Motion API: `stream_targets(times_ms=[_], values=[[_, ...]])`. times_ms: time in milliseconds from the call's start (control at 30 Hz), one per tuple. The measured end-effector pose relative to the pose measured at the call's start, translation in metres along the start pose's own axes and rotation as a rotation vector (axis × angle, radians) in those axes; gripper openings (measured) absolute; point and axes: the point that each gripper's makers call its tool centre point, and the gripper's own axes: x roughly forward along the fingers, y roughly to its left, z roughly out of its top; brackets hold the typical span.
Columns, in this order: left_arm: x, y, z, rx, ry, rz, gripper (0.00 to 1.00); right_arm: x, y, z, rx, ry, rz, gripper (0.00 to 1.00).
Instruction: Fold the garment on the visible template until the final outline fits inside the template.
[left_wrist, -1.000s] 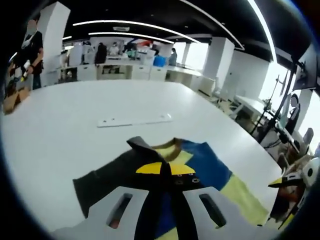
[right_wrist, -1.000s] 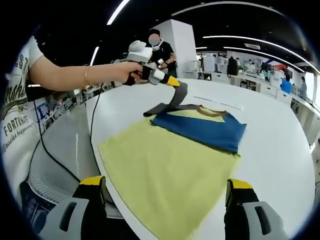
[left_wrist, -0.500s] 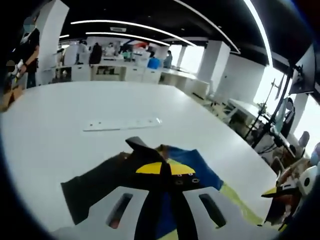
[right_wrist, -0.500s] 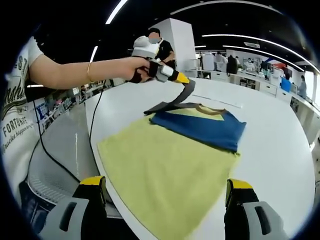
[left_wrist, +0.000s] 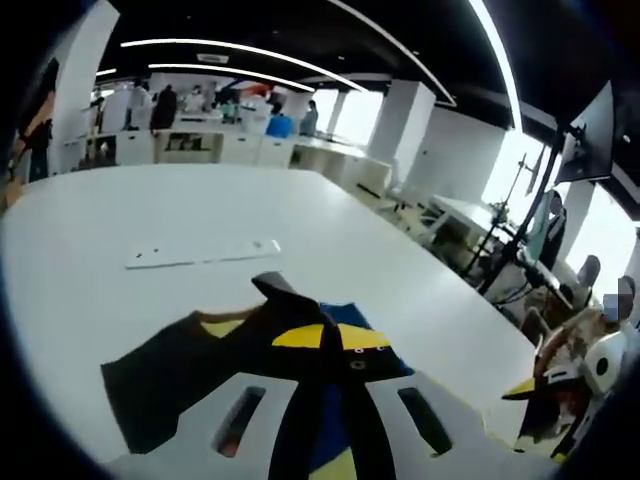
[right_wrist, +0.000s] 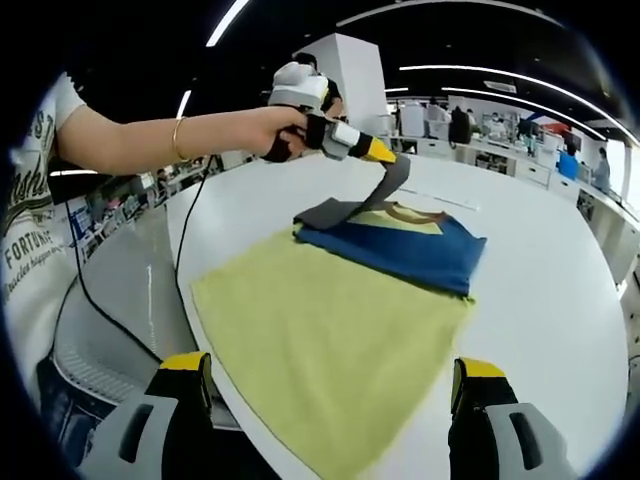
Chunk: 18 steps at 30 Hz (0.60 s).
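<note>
Left gripper view: your left tool (left_wrist: 330, 345) is pinched on the dark sleeve (left_wrist: 180, 375) of the garment (left_wrist: 375, 345) and has carried it further over the blue body since a second ago, so the fold is under way. White surface (left_wrist: 120, 210), a pale strip (left_wrist: 200, 253) lying on it (open-plan office behind).

Right gripper view: your right tool (right_wrist: 330, 395) hangs spread, holding nothing, over the yellow template (right_wrist: 320, 350); sleeve lifted higher than before, garment at the template's far end.

The yellow, blue and dark grey garment (right_wrist: 340, 300) is soft matt cloth. Beneath it, the white table (right_wrist: 540, 300) looks smooth and faintly glossy. The left gripper (right_wrist: 385, 152), ahead, looks like hard plastic.
</note>
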Motion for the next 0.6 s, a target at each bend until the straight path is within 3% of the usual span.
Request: stream_targets(times_ms=[600], values=[[0.024, -0.038, 0.008, 0.013, -0.016, -0.128, 0.00, 0.000, -0.003, 0.000, 0.006, 0.000, -0.008, 0.99]])
